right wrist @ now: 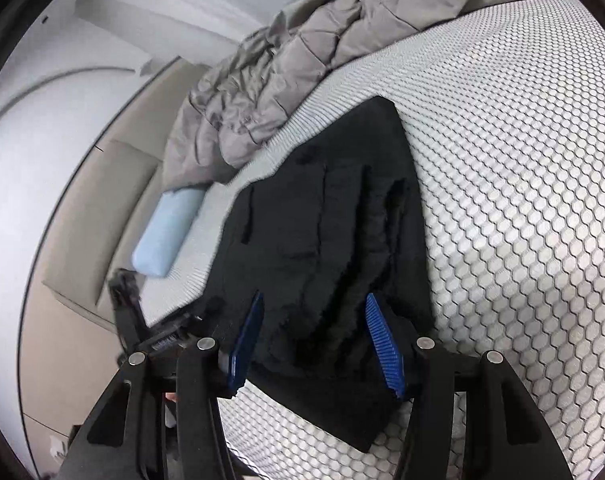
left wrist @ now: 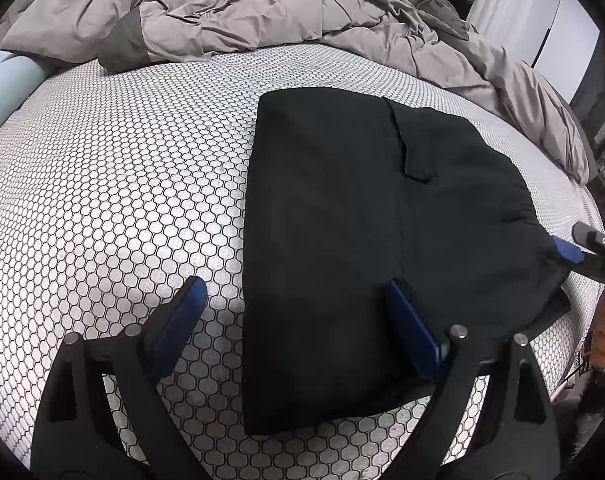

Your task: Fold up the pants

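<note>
The black pants point(left wrist: 362, 216) lie folded into a compact stack on the honeycomb-patterned mattress point(left wrist: 122, 184). My left gripper point(left wrist: 294, 300) is open above the stack's near left edge, one blue pad over the mattress, the other over the cloth. My right gripper point(right wrist: 314, 320) is open, its blue pads on either side of a thick fold of the pants point(right wrist: 326, 220) at the stack's end. The right gripper's tip also shows in the left wrist view point(left wrist: 570, 250) at the pants' right edge. Whether the pads touch the cloth is unclear.
A rumpled grey duvet point(left wrist: 242, 12) fills the far side of the bed and hangs over its edge point(right wrist: 270, 80). A light blue pillow point(right wrist: 166, 232) lies beside the mattress edge. White wardrobe doors point(left wrist: 558, 32) stand at the far right.
</note>
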A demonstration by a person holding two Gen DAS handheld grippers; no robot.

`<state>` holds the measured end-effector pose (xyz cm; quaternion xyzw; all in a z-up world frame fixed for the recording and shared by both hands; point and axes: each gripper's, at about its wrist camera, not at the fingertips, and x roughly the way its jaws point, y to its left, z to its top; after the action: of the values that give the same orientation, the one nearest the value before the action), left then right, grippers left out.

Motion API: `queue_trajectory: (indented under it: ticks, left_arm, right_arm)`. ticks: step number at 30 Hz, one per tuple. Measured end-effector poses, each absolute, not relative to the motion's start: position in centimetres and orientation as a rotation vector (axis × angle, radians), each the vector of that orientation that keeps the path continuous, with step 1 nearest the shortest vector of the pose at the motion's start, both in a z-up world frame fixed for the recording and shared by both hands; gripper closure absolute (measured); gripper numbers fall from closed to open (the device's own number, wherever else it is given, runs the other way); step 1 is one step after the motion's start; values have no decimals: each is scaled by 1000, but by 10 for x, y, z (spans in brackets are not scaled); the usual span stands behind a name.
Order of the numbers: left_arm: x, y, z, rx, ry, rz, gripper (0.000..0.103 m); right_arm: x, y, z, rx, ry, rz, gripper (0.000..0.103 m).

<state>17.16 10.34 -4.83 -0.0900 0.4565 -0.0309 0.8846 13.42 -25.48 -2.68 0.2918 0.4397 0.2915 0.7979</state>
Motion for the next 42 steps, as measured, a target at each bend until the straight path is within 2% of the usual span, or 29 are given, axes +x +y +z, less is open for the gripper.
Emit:
queue_trajectory:
  ticks: [6,10,12,15,18,20,22,26,28,30,31,34,35,37,39,40,42]
  left_arm:
    - [171,102,-48,-187,947,-69,13]
    - [171,100,-49,-182,947,-71,13]
    - [170,99,-48,-180,945,-73,13]
    - [169,101,-45,-192,944,-95,13]
    - [161,109,-33,-241,918,-144,13]
    - [157,113,-27,-262,900,-164,13]
    - [154,114,-24,-259,902,-167,13]
    - [151,103,-23,-189,913,-174,13]
    - [147,97,-17,-151,889,-170,13]
    - [141,91,-10,-129,842,-168,13]
    - [139,87,-7,-125,818,-183,13]
    - [143,67,-1,-130,788,-277,13]
    - [145,56,0,-109,779,-308,16]
    - [153,32,-2,-28,787,-386,32]
    - [160,11,-13,65,838,-406,66]
    - [163,7,-22,96,867,-397,69]
    - [162,11,-34,126,886,-390,82]
  right_arm:
    - [132,-240,-23,554,946,643,43]
    - [141,-227,-42,560,1010,637,46]
    - [148,-228,-47,626,1005,621,75]
    - [144,-225,-35,600,962,585,85]
    - [108,-211,12,453,807,624,85]
    - [92,-209,27,414,767,633,85]
    - [94,-211,18,398,817,579,85]
    - [122,-209,-40,382,1061,490,83]
    - [121,-216,-31,397,1039,525,79]
    - [109,-228,-7,371,953,457,60]
    - [101,-232,5,349,891,417,57]
    - [90,-220,27,281,748,404,57]
    - [89,-204,28,259,741,428,57]
    - [96,-175,23,187,762,456,57]
    - [107,-132,8,34,786,441,56]
    - [112,-115,0,-48,793,415,56]
    - [121,-88,-30,-258,839,377,57]
